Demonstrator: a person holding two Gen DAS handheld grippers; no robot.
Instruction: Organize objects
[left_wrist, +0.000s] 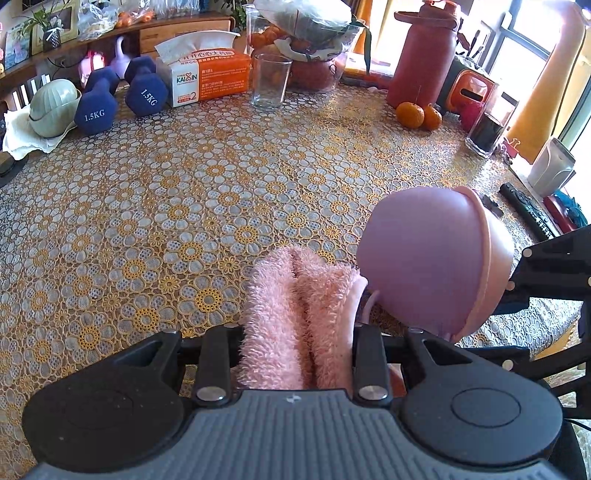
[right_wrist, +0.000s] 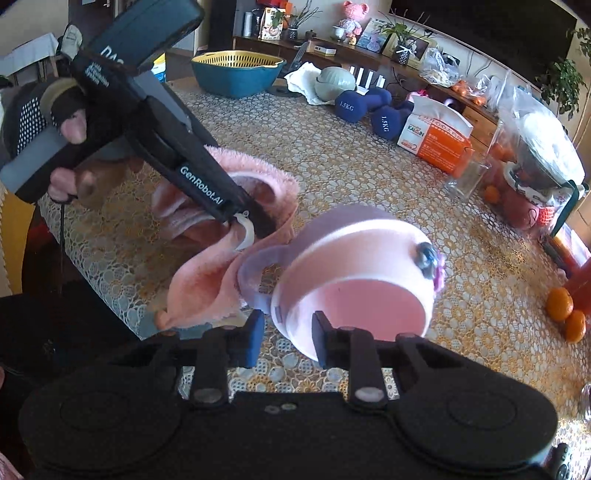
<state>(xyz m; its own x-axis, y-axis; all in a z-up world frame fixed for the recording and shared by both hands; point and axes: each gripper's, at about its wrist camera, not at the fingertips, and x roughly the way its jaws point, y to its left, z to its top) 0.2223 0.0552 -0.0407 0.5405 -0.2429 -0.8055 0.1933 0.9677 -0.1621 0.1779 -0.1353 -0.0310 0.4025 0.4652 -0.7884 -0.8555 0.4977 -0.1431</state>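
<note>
My left gripper is shut on a fluffy pink towel, held above the patterned table; the same gripper and towel show in the right wrist view. My right gripper is shut on the rim of a pink and purple cup, tilted with its opening toward the camera and its handle toward the towel. The cup hangs just right of the towel in the left wrist view.
Along the far side of the table stand two blue dumbbells, a tissue pack, a glass, a red bottle, two oranges, and a green lidded bowl. A teal basket stands far left. A remote lies right.
</note>
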